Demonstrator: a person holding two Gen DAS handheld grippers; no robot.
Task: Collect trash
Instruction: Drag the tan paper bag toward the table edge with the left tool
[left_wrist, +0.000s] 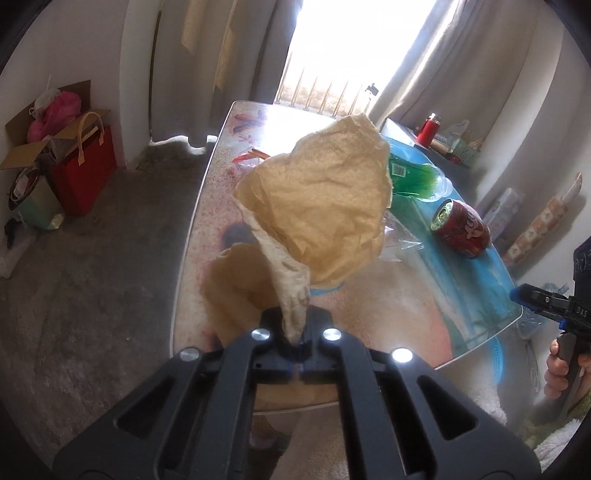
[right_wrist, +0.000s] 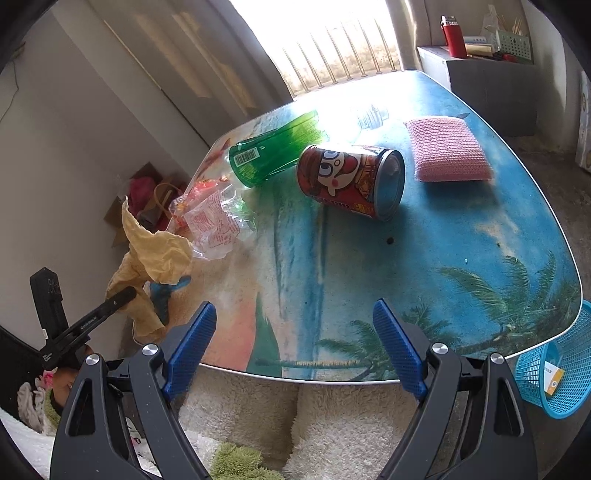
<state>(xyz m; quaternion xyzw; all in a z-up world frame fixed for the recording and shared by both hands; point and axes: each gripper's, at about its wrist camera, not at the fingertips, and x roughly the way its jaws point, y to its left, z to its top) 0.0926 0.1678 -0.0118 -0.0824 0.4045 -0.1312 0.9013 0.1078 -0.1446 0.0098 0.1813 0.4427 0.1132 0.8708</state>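
Left gripper (left_wrist: 295, 332) pinching yellow paper (left_wrist: 325, 206)

The crumpled paper sticks up above the table (left_wrist: 388, 314). Right of the paper lies a red can (left_wrist: 461, 230), with a green bottle (left_wrist: 417, 181) behind it.

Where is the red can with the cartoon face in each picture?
Left wrist view: the red can lies on its side at the right, on the blue part of the table, past the crumpled yellow paper.
Right wrist view: the same can lies near the middle, left of the pink sponge.
Shared landmark: the green bottle lying beside it.
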